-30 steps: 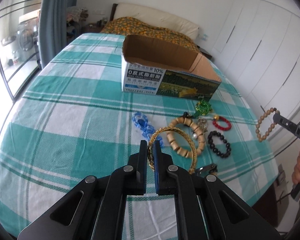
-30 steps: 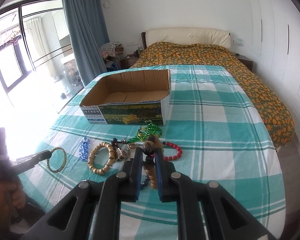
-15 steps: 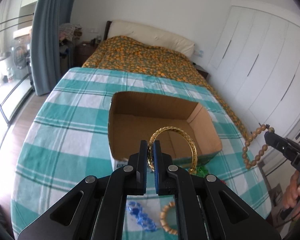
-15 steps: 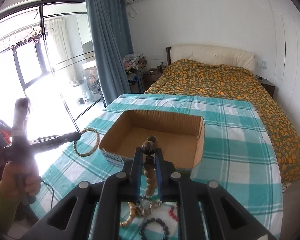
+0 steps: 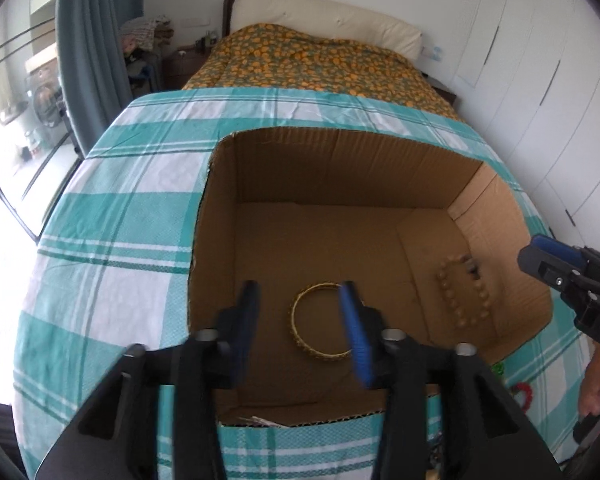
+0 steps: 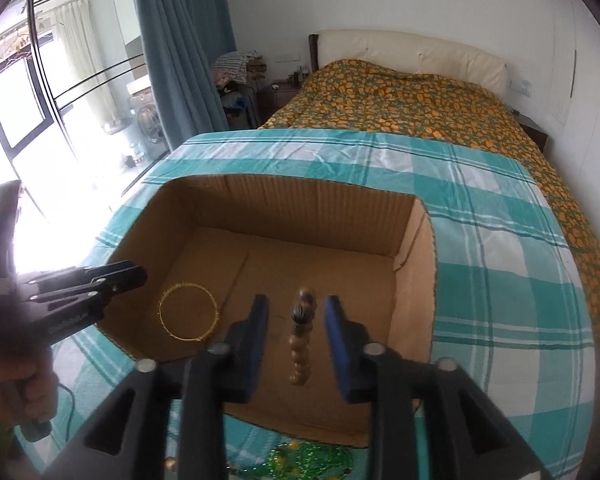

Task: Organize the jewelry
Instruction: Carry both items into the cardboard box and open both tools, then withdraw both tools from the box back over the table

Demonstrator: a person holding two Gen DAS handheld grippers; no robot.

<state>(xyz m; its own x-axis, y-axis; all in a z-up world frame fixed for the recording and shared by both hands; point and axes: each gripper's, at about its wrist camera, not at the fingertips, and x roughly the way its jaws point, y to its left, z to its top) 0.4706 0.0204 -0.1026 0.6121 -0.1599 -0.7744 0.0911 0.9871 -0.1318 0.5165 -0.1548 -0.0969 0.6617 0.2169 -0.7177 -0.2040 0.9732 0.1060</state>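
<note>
1. Left gripper (image 5: 300,304), jaws just opened and apart, hangs over the cardboard box (image 5: 340,168); the gold bangle (image 5: 320,322) lies between the fingers' line, untouched.
2. Right gripper (image 6: 296,318), jaws just opened, frames the wooden bead bracelet (image 6: 300,344), free of both pads, over the box.

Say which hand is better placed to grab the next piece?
Probably the right gripper: jaws just opened, wooden bracelet loose between them, it is nearer the green beads and red bracelet outside the box.

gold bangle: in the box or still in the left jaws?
In the box. The gold bangle lies flat on the floor of the cardboard box; the left gripper jaws, just opened, stand apart above it, not touching it.
</note>
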